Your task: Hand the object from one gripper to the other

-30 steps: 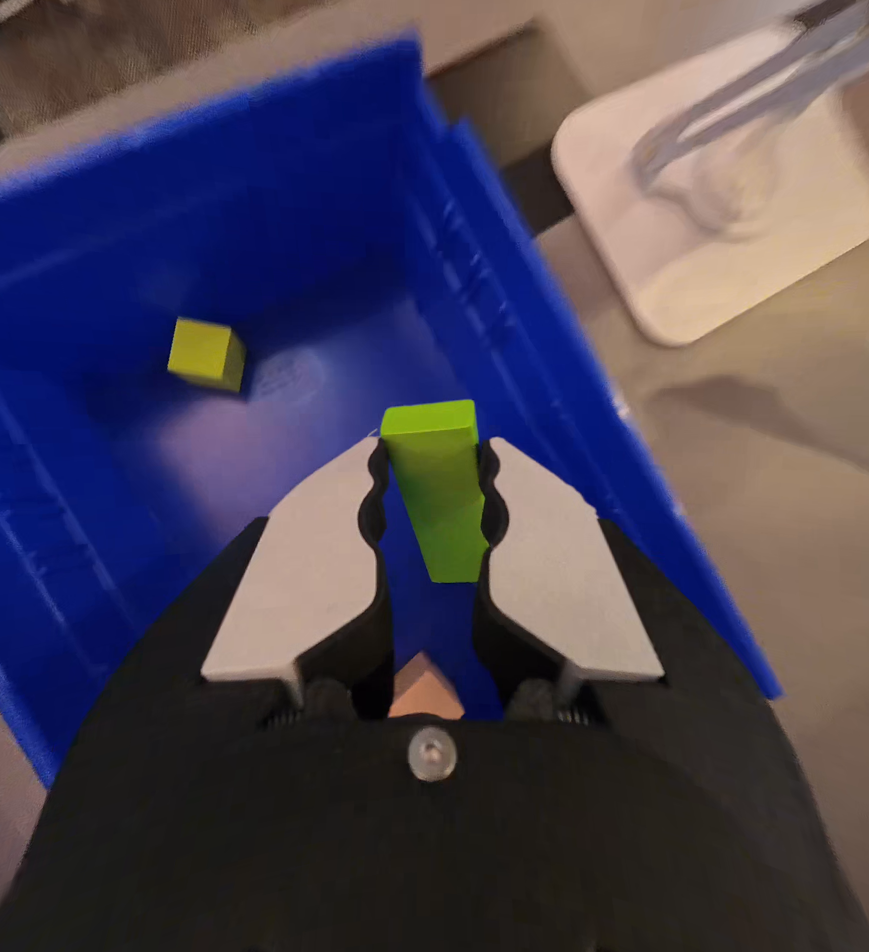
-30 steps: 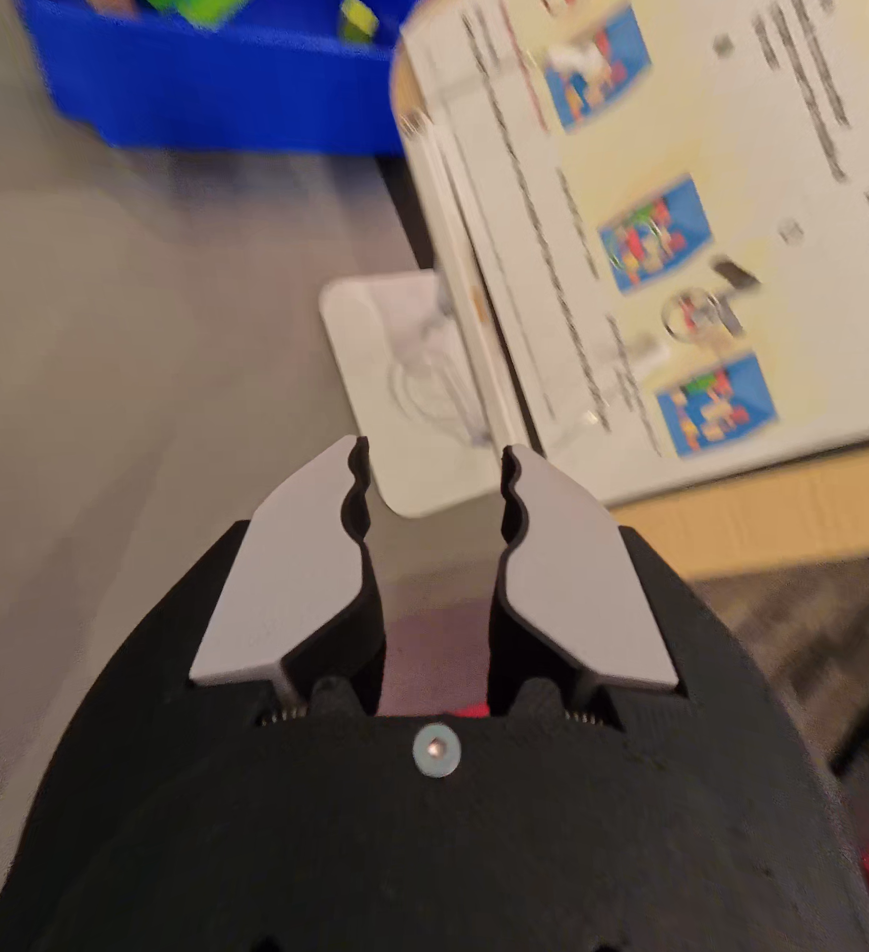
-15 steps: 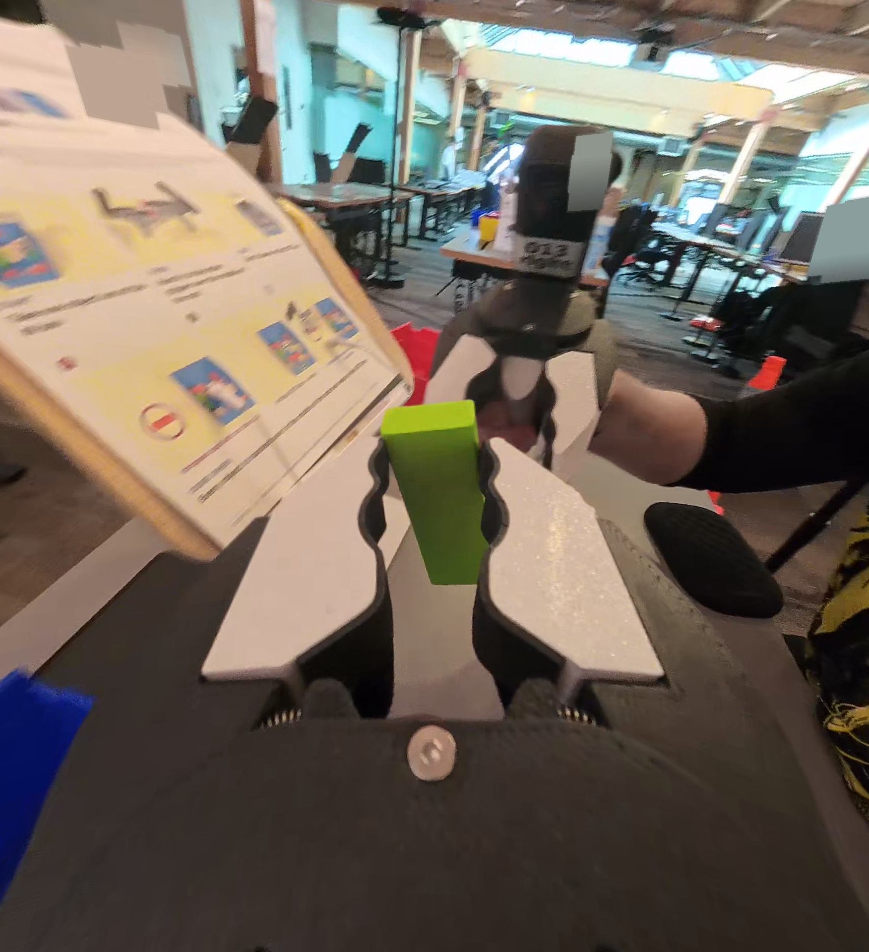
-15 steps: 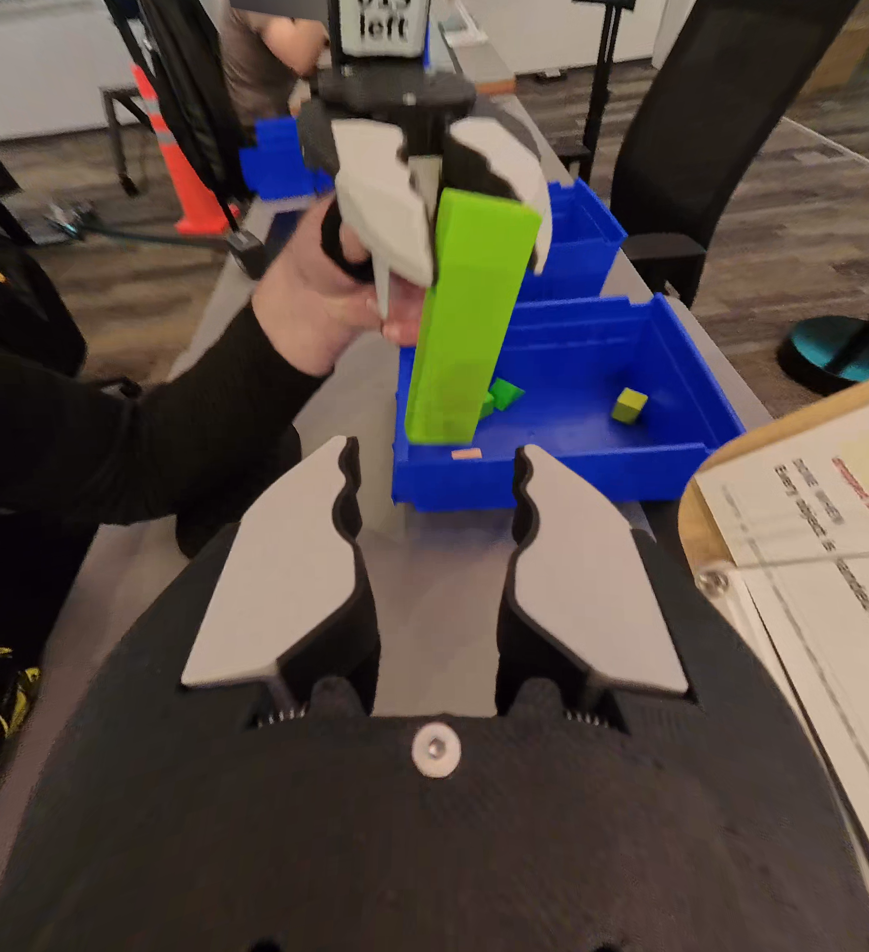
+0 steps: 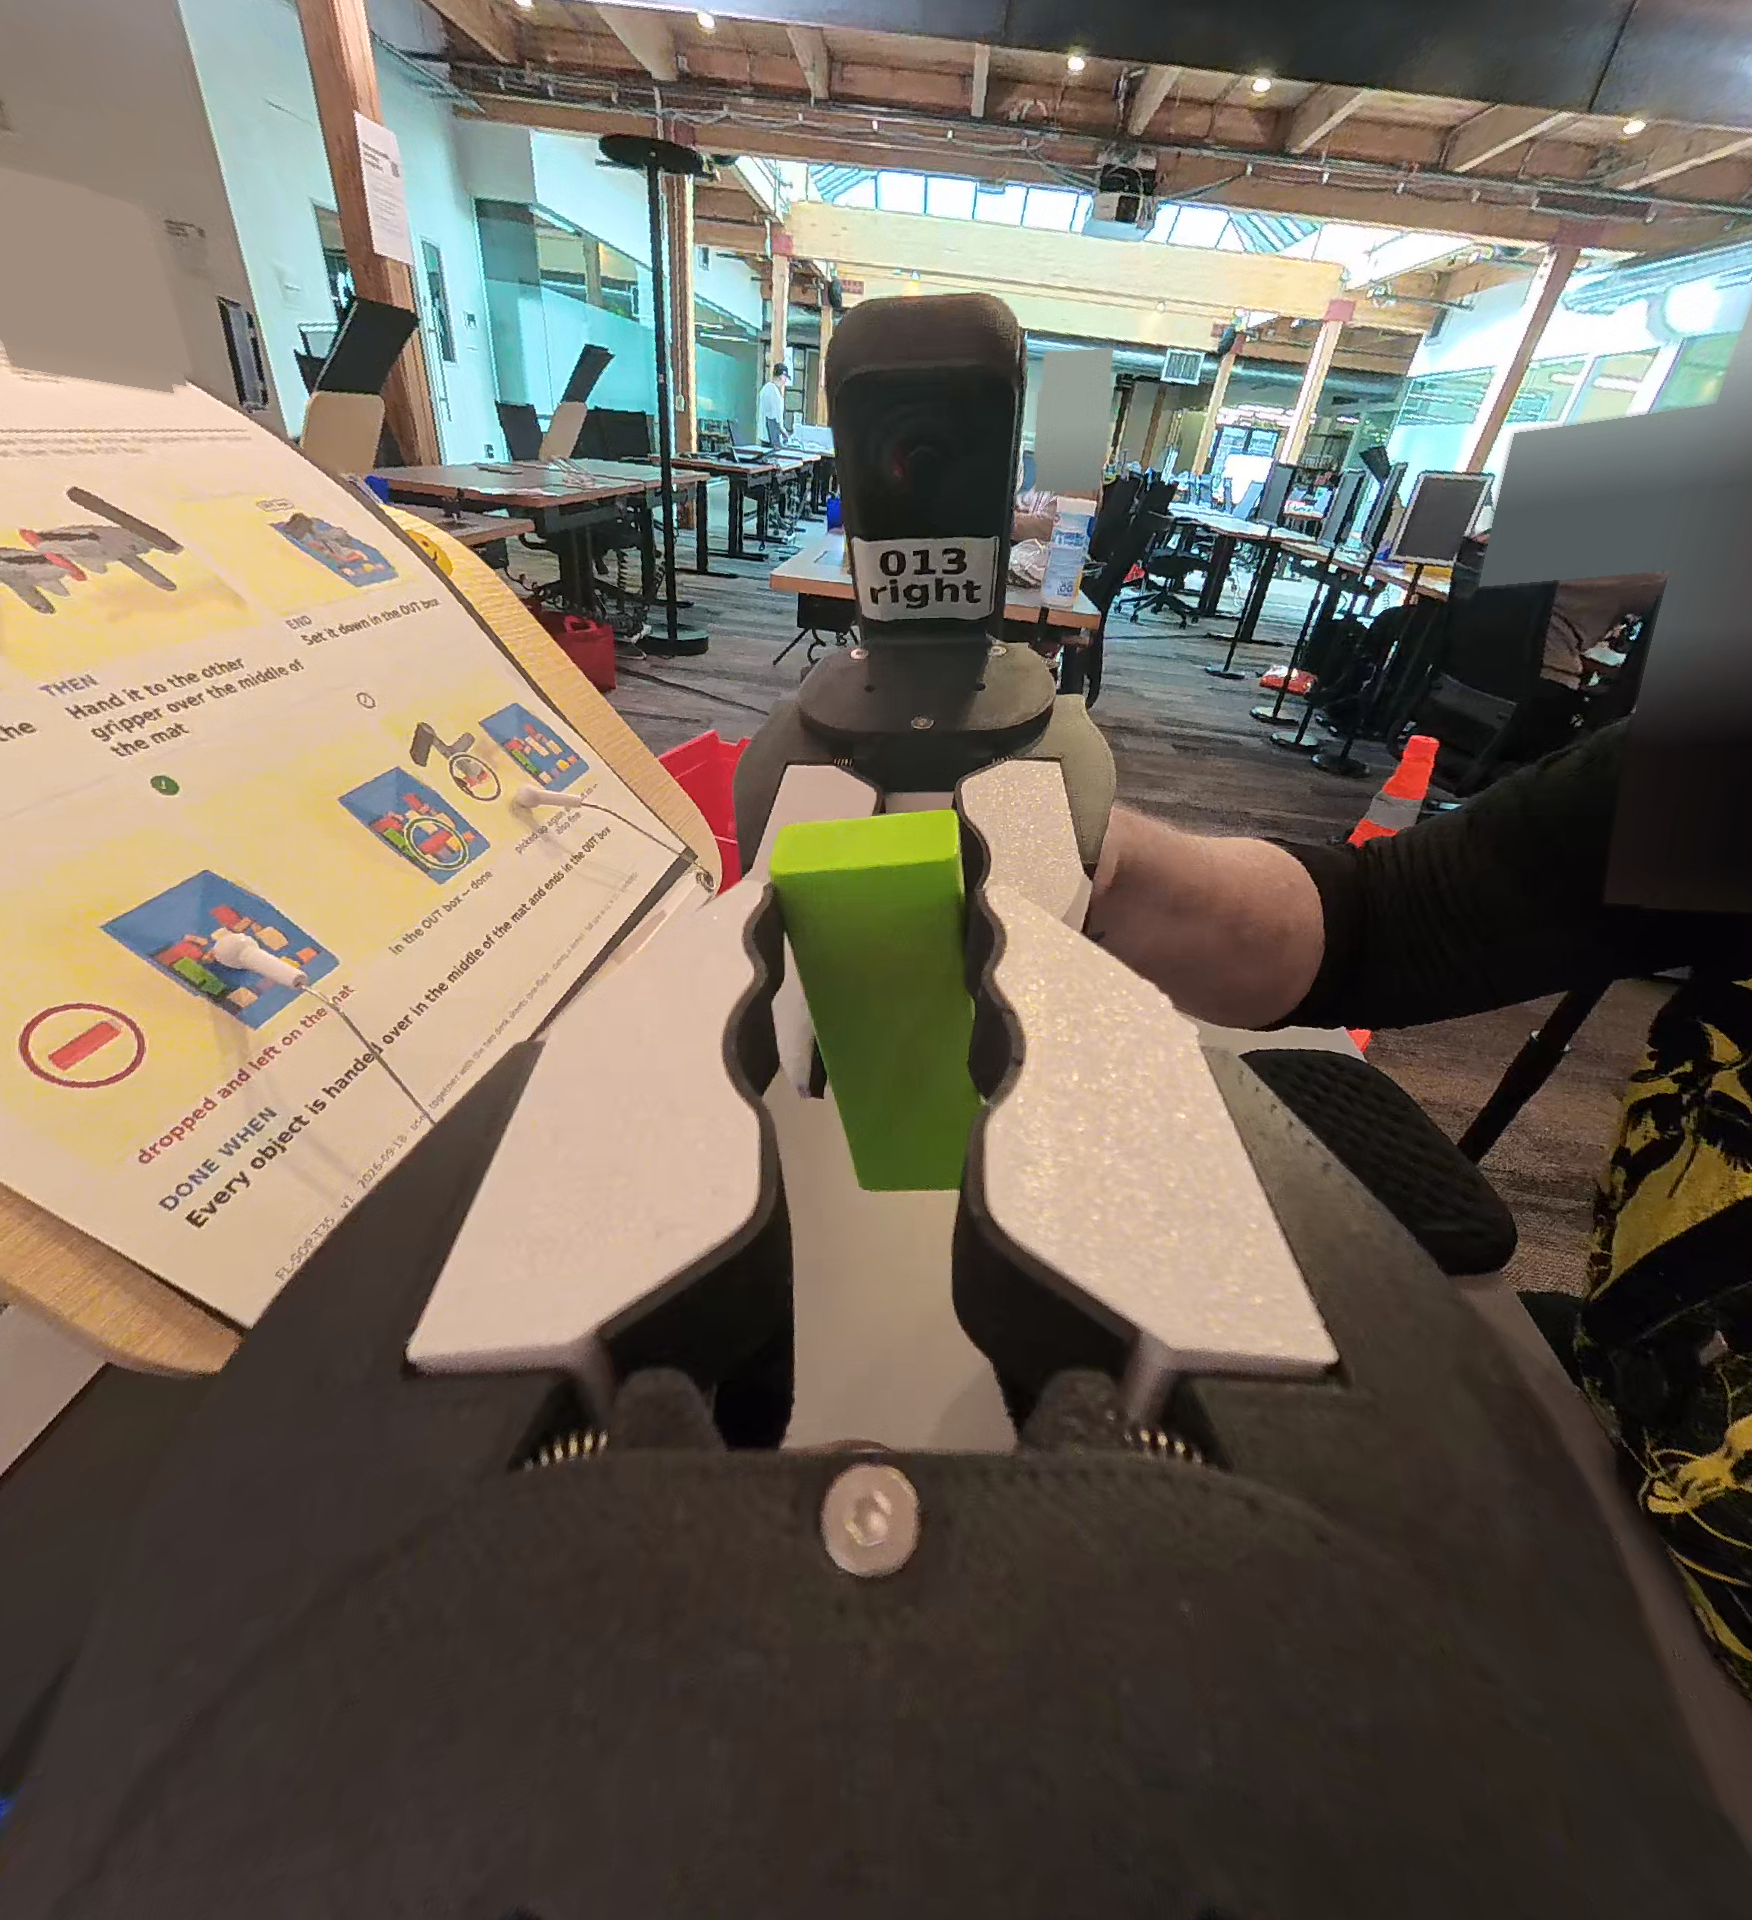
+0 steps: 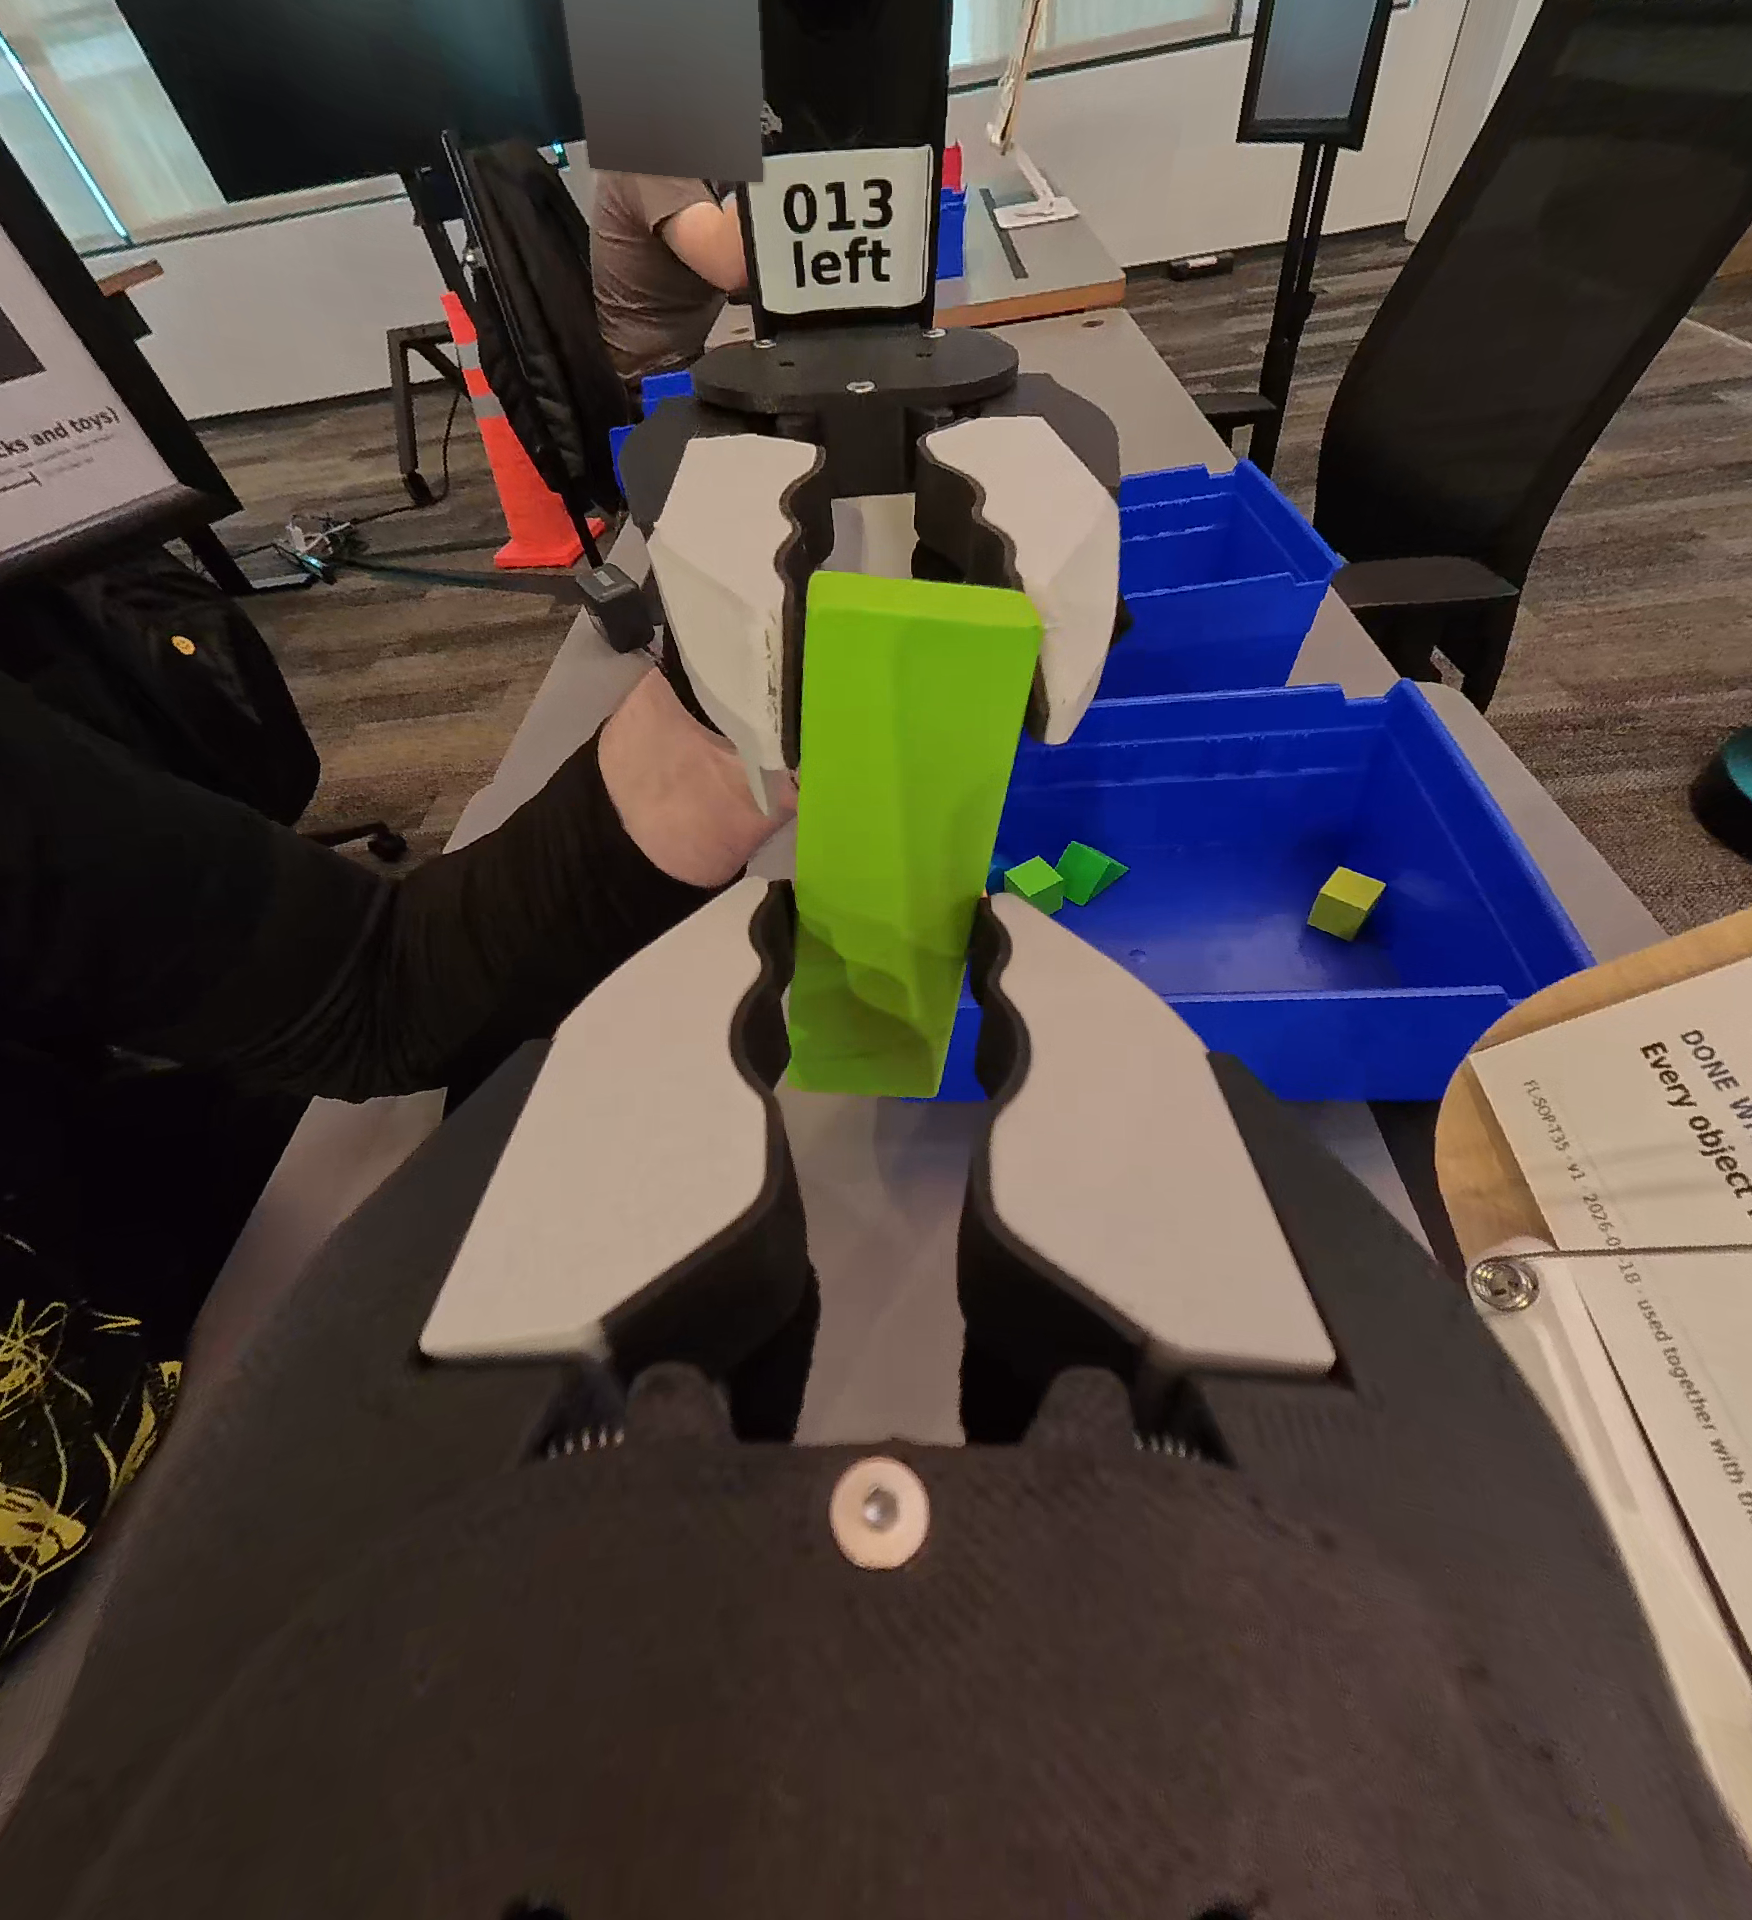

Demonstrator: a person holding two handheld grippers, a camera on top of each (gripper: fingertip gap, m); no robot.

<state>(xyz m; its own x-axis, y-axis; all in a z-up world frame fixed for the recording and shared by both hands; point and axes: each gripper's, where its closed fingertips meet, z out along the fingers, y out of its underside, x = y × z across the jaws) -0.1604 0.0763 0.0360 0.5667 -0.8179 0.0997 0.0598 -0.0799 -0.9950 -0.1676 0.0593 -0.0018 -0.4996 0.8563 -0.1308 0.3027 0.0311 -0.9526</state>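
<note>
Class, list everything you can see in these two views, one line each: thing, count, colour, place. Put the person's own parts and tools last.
Long block: one, lime green, upright in the air between the two tools.
Bins: two, blue, on the grey table behind the block.
Small blocks: three, two green and one yellow-green, on the near bin's floor.
Instruction sheet: one, white and yellow, on a tilted wooden board at the table's edge.
Traffic cone: one, orange, on the floor.
Office chair: one, black, beside the table.
Sleeves: black, on both forearms.
Left tool: one, black with grey fingers, closed on the block's upper end.
Right tool: one, same colours, closed on the block's lower end.
</note>
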